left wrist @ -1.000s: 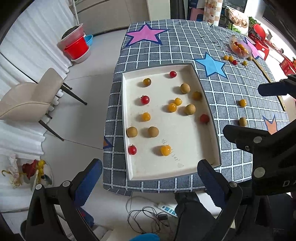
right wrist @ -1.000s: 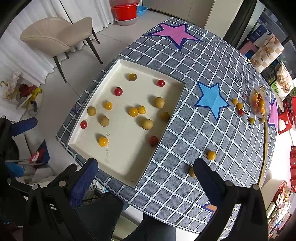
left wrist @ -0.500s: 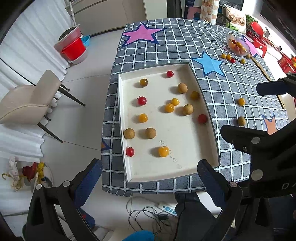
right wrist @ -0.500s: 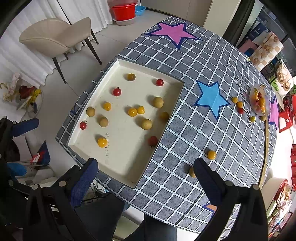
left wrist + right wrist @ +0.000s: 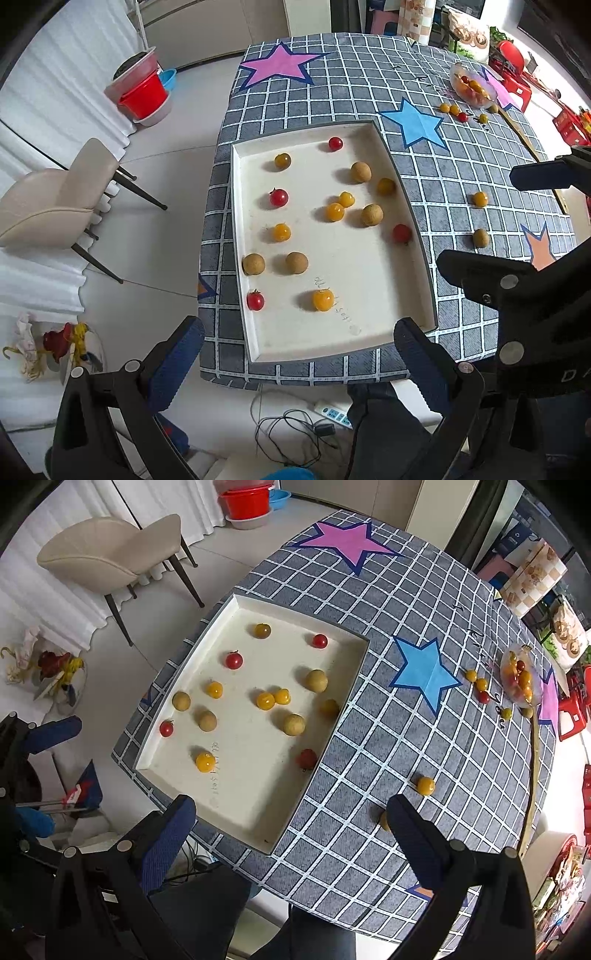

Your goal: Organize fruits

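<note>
A cream tray (image 5: pixel 238 206) (image 5: pixel 184 686) lies on the checked tablecloth with several red, yellow and brown fruits in it. A yellow fruit (image 5: pixel 480 199) (image 5: pixel 425 785) and a brown fruit (image 5: pixel 481 238) (image 5: pixel 384 820) lie on the cloth right of the tray. A clear bowl of fruit (image 5: pixel 472 85) (image 5: pixel 521 679) sits far right with several loose fruits beside it. My left gripper (image 5: pixel 299 345) is open and empty, high above the tray's near edge. My right gripper (image 5: pixel 291 821) is open and empty, high above the tray's near right corner.
A beige chair (image 5: pixel 62 195) (image 5: pixel 114 557) stands on the floor left of the table. Red and grey basins (image 5: pixel 142 98) (image 5: pixel 245 506) sit on the floor beyond it. Cables and a power strip (image 5: pixel 328 411) lie under the table's near edge.
Both grippers have drifted slightly; the table and tray sit a little differently in both views. Both stay open and empty. No fruit has moved.
</note>
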{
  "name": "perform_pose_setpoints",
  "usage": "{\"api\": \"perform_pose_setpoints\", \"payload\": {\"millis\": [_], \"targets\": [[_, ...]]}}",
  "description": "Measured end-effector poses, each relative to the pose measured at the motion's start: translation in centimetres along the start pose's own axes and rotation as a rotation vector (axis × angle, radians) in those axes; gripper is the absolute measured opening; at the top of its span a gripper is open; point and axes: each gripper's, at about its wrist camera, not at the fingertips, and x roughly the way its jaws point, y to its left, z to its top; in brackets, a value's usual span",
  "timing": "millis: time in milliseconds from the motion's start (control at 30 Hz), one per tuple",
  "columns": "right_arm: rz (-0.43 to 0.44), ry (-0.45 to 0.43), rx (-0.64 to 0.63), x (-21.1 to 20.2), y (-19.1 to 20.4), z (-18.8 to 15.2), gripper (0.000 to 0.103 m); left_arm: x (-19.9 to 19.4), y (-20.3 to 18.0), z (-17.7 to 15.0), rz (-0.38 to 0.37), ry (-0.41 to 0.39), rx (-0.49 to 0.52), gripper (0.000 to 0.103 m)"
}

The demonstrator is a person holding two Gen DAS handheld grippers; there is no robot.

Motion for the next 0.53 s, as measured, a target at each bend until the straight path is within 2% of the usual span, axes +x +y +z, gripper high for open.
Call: {"api": "perform_pose_setpoints", "payload": {"millis": [333,533], "targets": [[0.002,0.004,0.009,0.11,0.00,-0.03,0.103,0.41,0.08,-0.09,-0.008,0.019,-0.001,0.103],[0.004,0.005,0.010,0.16,-0.07,-0.07,0.103,0.10,0.12,0.03,-0.019,-0.005,-0.004,0.103]]}}
